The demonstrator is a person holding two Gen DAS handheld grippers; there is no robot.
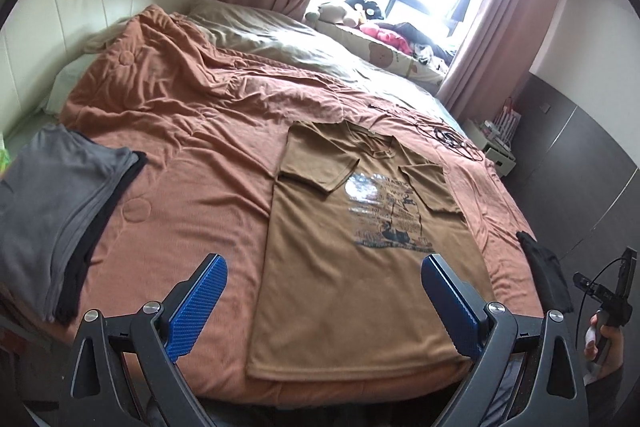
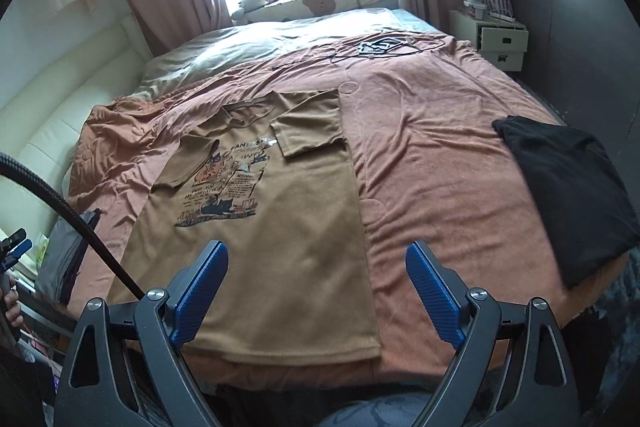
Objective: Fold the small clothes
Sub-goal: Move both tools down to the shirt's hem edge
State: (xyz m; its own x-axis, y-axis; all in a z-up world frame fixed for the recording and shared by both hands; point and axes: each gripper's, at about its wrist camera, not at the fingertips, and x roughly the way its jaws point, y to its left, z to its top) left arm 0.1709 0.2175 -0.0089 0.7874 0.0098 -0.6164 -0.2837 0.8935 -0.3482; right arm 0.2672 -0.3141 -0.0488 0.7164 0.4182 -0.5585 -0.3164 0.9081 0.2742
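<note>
A brown printed T-shirt (image 1: 352, 267) lies flat, print up, on the orange bedspread (image 1: 192, 163), both sleeves folded inward over the chest. In the right wrist view the same T-shirt (image 2: 280, 247) reaches the bed's near edge. My left gripper (image 1: 324, 303) hovers open above the shirt's lower left hem, holding nothing. My right gripper (image 2: 316, 291) is open over the shirt's lower right hem, also with nothing in it. A hand holding the right gripper's handle (image 1: 608, 311) shows at the far right of the left wrist view.
A stack of folded grey and black clothes (image 1: 52, 215) sits at the bed's left edge. A black garment (image 2: 568, 187) lies at the right edge. Black cables (image 2: 380, 47) rest further up the bedspread (image 2: 440, 155). A white bedside drawer unit (image 2: 500, 43) stands at the right; soft toys line the windowsill.
</note>
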